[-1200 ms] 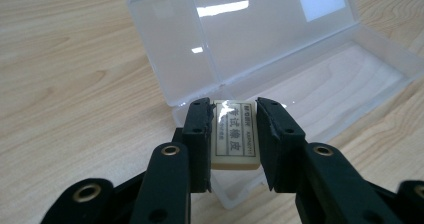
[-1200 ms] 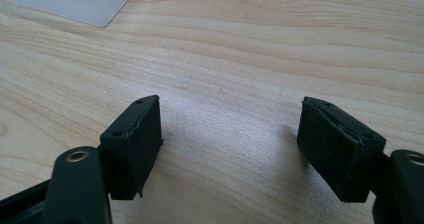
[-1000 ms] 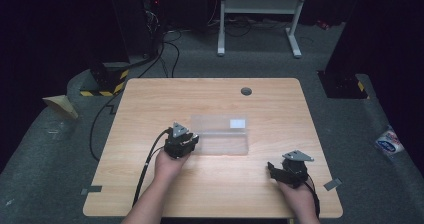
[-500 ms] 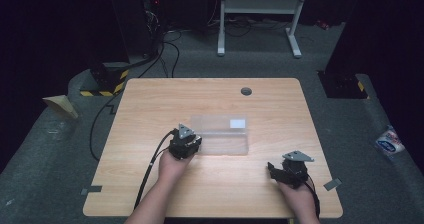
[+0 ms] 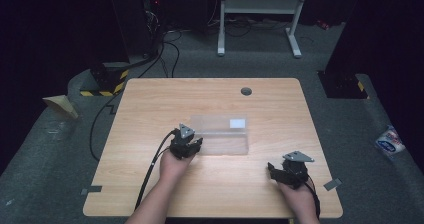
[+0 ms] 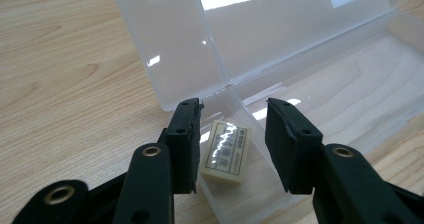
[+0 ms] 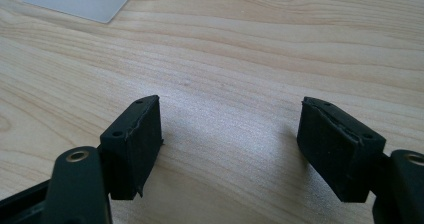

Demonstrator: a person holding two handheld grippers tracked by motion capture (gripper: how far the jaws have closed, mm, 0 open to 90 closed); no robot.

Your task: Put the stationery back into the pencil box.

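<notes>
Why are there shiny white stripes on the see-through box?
Left gripper view: overhead lights glare off the open lid of the clear box, and off the eraser. High view: the table is brightly lit, the room around it dark.

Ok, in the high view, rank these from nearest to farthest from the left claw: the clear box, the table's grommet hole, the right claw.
1. Clear box: right at the left claw, just to its right.
2. Right claw: near the table's front right edge.
3. Grommet hole: near the far edge.
The last two are nearly level, so their order is uncertain.
</notes>
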